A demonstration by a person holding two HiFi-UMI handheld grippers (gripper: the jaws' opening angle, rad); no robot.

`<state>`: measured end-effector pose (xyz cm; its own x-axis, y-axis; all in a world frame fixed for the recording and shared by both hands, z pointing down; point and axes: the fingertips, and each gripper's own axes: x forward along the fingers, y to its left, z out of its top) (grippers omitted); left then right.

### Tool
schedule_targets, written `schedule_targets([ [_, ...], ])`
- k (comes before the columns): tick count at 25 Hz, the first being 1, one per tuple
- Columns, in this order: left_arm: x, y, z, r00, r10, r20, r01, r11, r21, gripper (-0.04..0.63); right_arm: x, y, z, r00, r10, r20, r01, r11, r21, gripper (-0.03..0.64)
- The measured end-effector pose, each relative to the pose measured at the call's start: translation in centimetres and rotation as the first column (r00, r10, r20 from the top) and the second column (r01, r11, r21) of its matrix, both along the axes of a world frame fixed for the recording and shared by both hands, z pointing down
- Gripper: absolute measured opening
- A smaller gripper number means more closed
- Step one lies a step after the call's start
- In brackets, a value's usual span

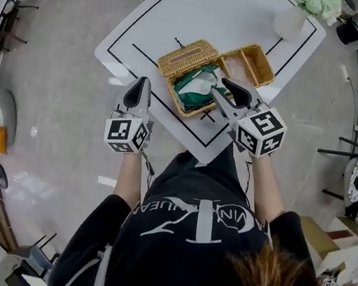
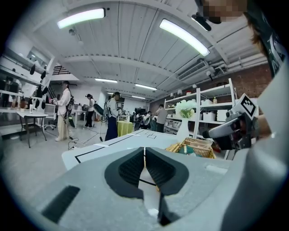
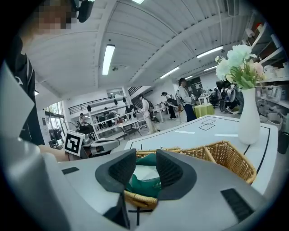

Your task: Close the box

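Head view looks steeply down; both gripper views face level across the table (image 1: 187, 11), sharing the box (image 1: 188, 56)

Bright, even indoor light, from long ceiling tubes (image 2: 182, 37) overhead; tubes slightly blown out in both gripper views. Shadows soft and faint on the white table (image 1: 186, 18). Pale sheen and dim reflections on the grey floor (image 1: 45, 171). Strong fisheye bending in both gripper views, with black rounded corners. Sharp at middle distance there, soft in the nearest foreground along the bottom edge. Head view crisp, with mild bowing towards the edges.
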<state>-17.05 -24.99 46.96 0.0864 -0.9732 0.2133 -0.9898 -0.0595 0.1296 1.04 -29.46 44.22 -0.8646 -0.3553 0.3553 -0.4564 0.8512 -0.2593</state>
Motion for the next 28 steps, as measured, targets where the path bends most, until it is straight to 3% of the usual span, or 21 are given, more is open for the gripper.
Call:
schedule_targets([
  [6, -0.4, -1.3, -1.2, 0.997, -0.081, 0.000, 0.081, 0.997, 0.017, 0.023, -1.0, -3.5, -0.7, 0.995, -0.090, -0.044, 0.086, 0.992, -0.089, 0.130],
  [13, -1.0, -1.9, -1.0, 0.990, -0.138, 0.020, 0.138, 0.990, 0.007, 0.023, -3.6, -5.3, -0.5, 0.964, -0.257, -0.069, 0.245, 0.959, -0.141, 0.140],
  [16, -1.2, -2.2, -1.0, 0.988, -0.152, 0.040, 0.152, 0.988, 0.001, 0.025, -4.7, -6.2, 0.3, 0.932, -0.339, -0.132, 0.317, 0.935, -0.158, 0.152],
  [21, -1.9, -2.3, -0.2, 0.977, -0.209, 0.034, 0.209, 0.978, -0.005, 0.025, -6.4, -7.0, 1.4, 0.848, -0.489, -0.202, 0.451, 0.868, -0.208, 0.153],
  [28, -2.4, -3.5, 0.4, 0.972, -0.233, 0.039, 0.233, 0.972, 0.001, 0.025, -7.4, -11.1, 4.4, 0.776, -0.551, -0.308, 0.455, 0.826, -0.333, 0.160],
])
